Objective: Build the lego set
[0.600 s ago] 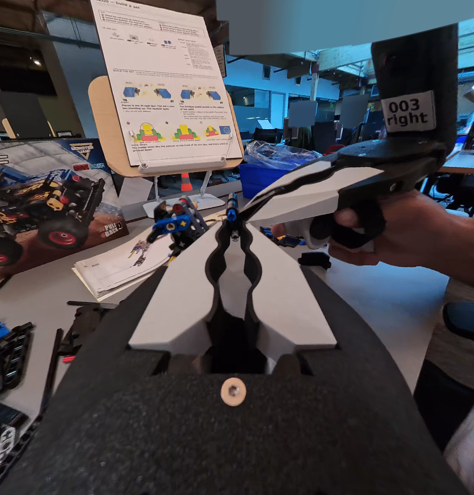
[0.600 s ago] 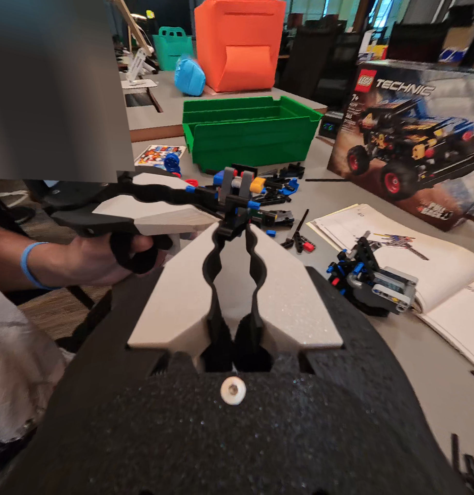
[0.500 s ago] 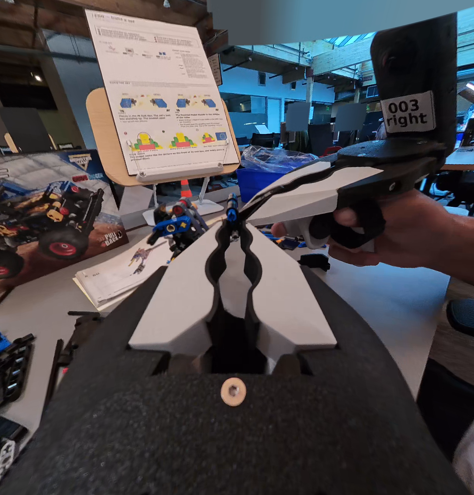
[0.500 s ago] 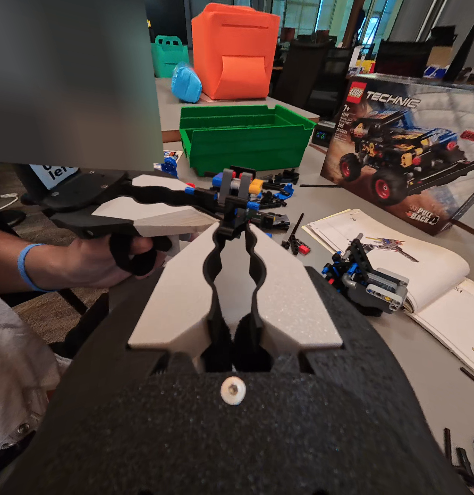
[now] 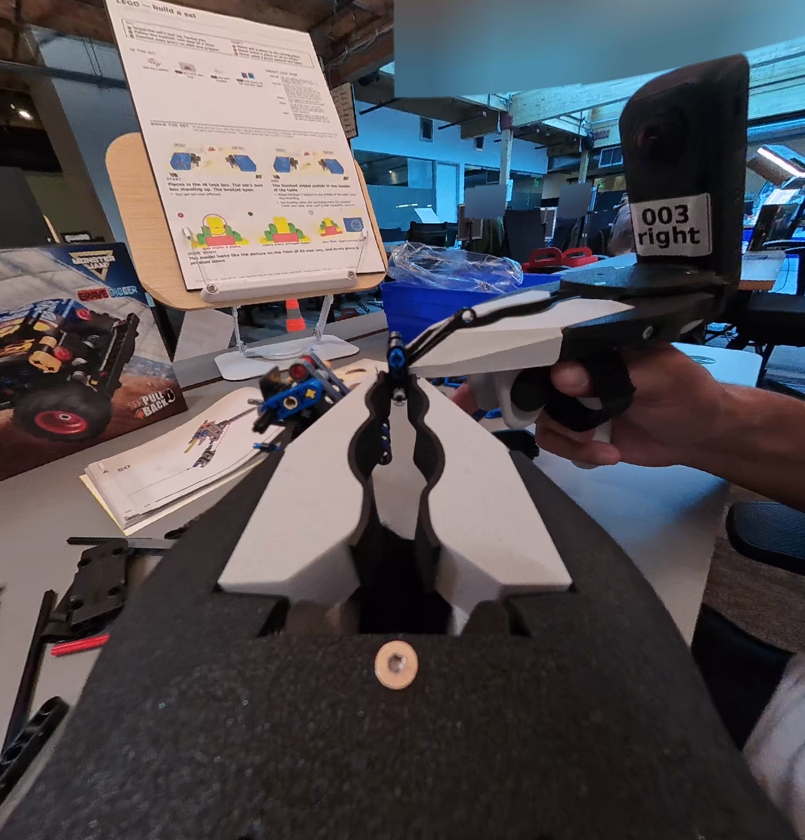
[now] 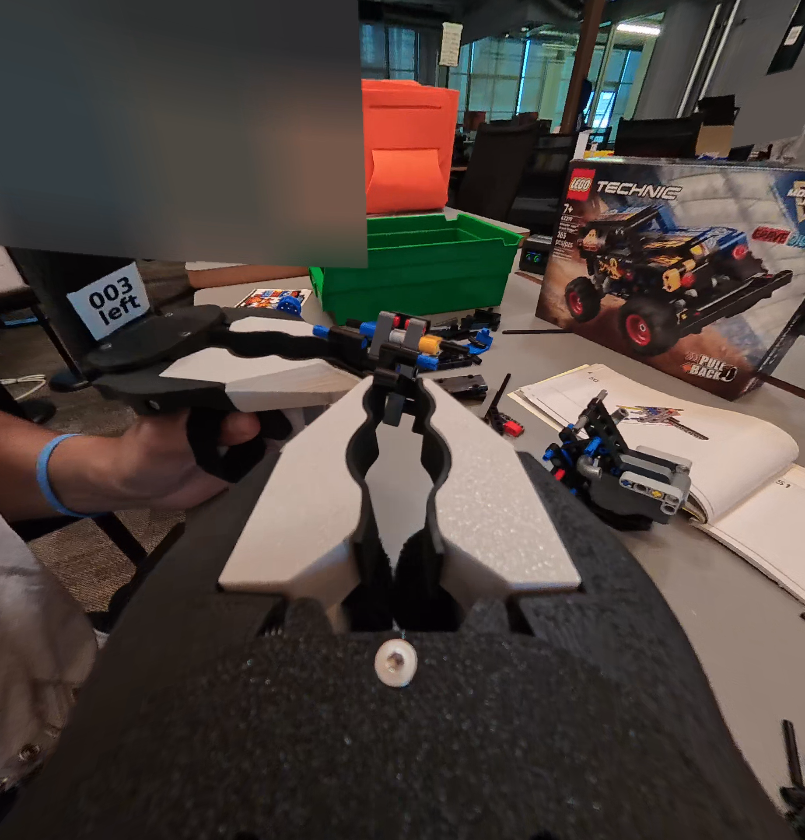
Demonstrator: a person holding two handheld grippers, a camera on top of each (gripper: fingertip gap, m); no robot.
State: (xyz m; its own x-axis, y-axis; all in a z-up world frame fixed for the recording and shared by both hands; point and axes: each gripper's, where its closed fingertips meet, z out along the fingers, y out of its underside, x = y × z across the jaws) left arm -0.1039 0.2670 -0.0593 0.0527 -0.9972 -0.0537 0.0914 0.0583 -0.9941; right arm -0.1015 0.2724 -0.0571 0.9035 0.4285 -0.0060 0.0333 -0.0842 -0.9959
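Both sets of jaws are closed on one small lego sub-assembly (image 6: 398, 347), held in the air above the table (image 6: 664, 613) between the two tools. The left gripper (image 5: 397, 386) pinches its end, where a blue pin and a black stack show at the fingertips; the right gripper (image 6: 398, 391) clamps a black piece hanging from the underside of the same cluster. Exactly which brick each tip bites is hard to make out, as the parts crowd together there.

From left to right in the right wrist view: a hand (image 6: 155, 459) with a blue wristband holds the left tool's handle; behind the sub-assembly stands a green bin (image 6: 419, 272) with an orange box (image 6: 407, 145) beyond it; loose black and blue parts (image 6: 464, 345) lie on the table before the bin. Farther right, a partly built chassis (image 6: 619, 472) rests on the open instruction booklet (image 6: 732, 459), and the set's box (image 6: 682, 268) stands upright behind it.

In the left wrist view, a paper sheet on a stand (image 5: 241, 150) rises behind the booklet.
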